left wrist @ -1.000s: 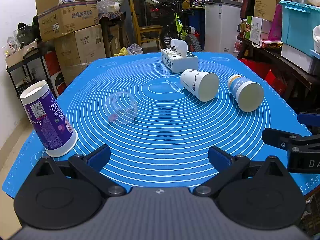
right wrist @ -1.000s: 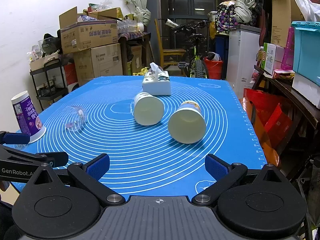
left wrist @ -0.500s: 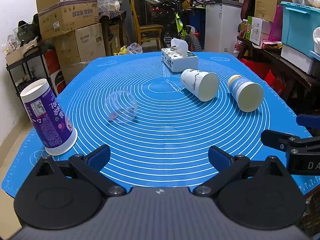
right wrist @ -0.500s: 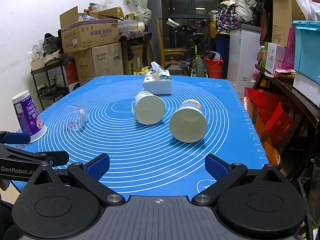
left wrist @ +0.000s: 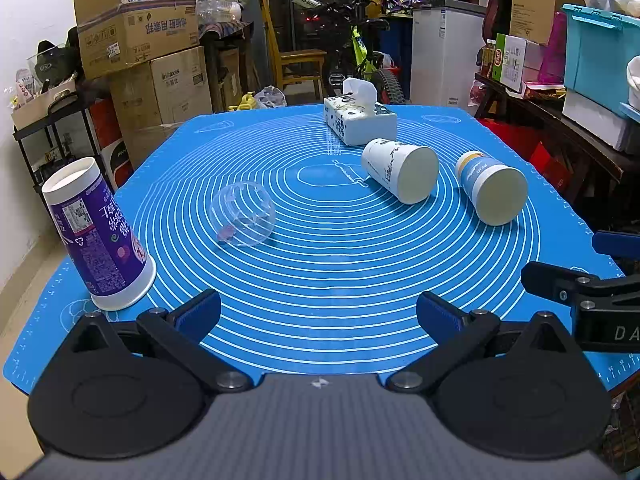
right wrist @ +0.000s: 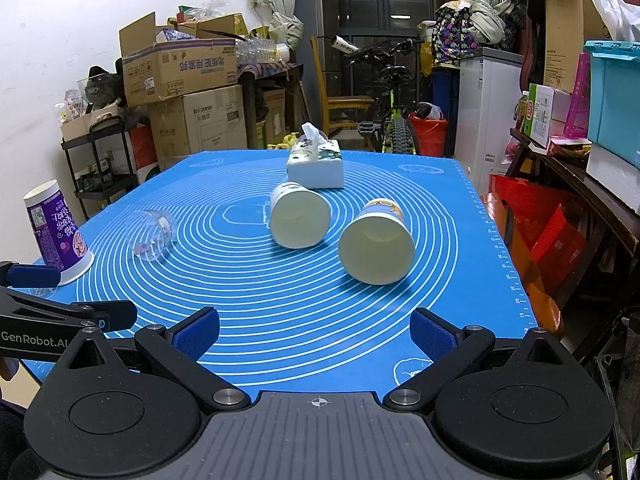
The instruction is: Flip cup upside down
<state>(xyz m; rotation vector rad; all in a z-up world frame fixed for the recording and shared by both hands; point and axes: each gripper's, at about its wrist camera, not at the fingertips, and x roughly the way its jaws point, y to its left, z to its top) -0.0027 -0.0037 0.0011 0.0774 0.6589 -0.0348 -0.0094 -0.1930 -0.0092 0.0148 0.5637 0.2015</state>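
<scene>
Right wrist view: both grippers spread, empty; blue-banded cup (right wrist: pixel 377 247) on its side, mouth toward camera, axis along mat (right wrist: pixel 440 184).

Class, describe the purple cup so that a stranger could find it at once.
Start at the blue mat and go to its near left corner. The purple cup stands there mouth-down, alone; the other three cups lie on their sides.

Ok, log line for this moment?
left gripper open, empty | right gripper open, empty | purple cup inverted | clear cup, two paper cups on sides
</scene>
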